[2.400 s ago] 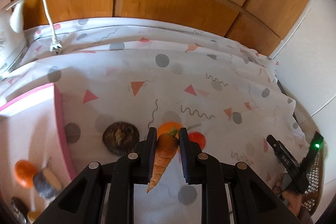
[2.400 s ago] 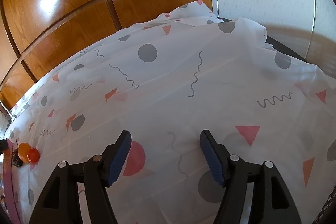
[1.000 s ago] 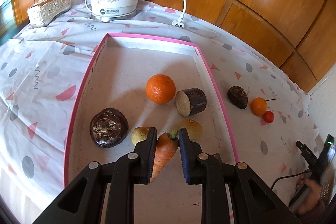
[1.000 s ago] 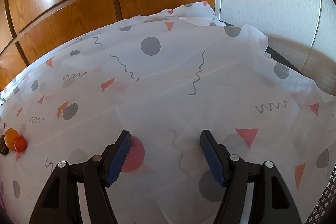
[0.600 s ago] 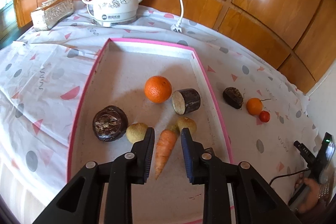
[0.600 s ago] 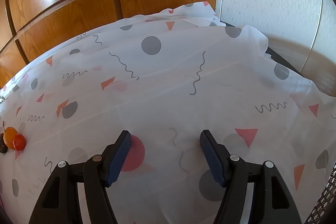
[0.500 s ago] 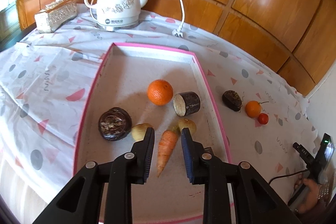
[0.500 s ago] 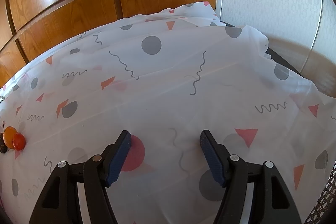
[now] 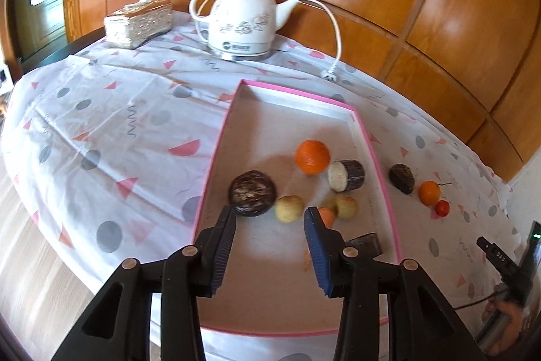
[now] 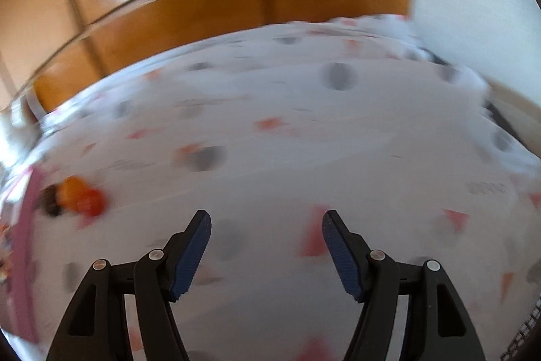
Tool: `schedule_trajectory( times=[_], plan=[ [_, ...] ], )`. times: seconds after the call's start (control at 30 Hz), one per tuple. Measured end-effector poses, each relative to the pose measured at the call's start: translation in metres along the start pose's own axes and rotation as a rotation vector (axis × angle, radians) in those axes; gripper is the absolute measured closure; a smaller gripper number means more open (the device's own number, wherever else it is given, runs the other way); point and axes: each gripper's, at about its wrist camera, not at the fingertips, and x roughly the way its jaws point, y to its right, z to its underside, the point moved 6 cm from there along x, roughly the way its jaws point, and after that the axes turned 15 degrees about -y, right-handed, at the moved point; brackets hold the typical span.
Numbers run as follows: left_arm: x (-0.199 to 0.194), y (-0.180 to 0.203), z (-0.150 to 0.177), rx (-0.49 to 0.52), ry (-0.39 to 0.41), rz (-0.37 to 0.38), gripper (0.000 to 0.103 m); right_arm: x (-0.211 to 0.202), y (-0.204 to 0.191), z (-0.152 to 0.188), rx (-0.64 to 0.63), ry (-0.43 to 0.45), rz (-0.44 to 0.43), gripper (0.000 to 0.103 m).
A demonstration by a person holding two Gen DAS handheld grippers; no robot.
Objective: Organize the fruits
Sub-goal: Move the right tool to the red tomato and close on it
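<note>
**Carrot released in the tray, three pieces left on the cloth**

The left hand-held gripper has just been opening; its jaws now stand apart with nothing between them. The carrot lies on the floor of the pink-rimmed tray, partly hidden behind the gripper's right finger, just beside two small yellowish fruits. Also in the tray are a large orange, a cut dark piece with a pale face and a dark round fruit.

Outside the tray, on the worktop cloth, three pieces sit close together: a dark lump, a small orange and a small red fruit. The right hand-held gripper is about half open and empty over bare cloth; its view is blurred, and the same three pieces show at its left edge.

The small orange is likely firm, light and round, so it may roll; a grip across its widest part should hold it. The red fruit looks smooth and soft-skinned, and probably wants a gentle close. The dark lump looks rough and irregular, which should give the pads good purchase across its middle.
</note>
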Motion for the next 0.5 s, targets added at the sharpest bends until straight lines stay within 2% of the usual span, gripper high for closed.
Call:
schedule_trajectory(
  times=[0.2, 0.3, 0.5],
  plan=[
    [-0.003, -0.011, 0.002, -0.032, 0.005, -0.003, 0.056, -0.004, -0.081, 0.002, -0.240, -0.029, -0.138, 0.034],
    [-0.007, -0.016, 0.002, -0.049, 0.018, -0.007, 0.054, -0.002, -0.113, 0.003, -0.333, -0.038, -0.153, 0.042],
    [-0.012, -0.032, 0.003, -0.088, 0.033, -0.025, 0.050, 0.015, -0.145, -0.003, -0.393, -0.079, -0.142, 0.042]
  ],
)
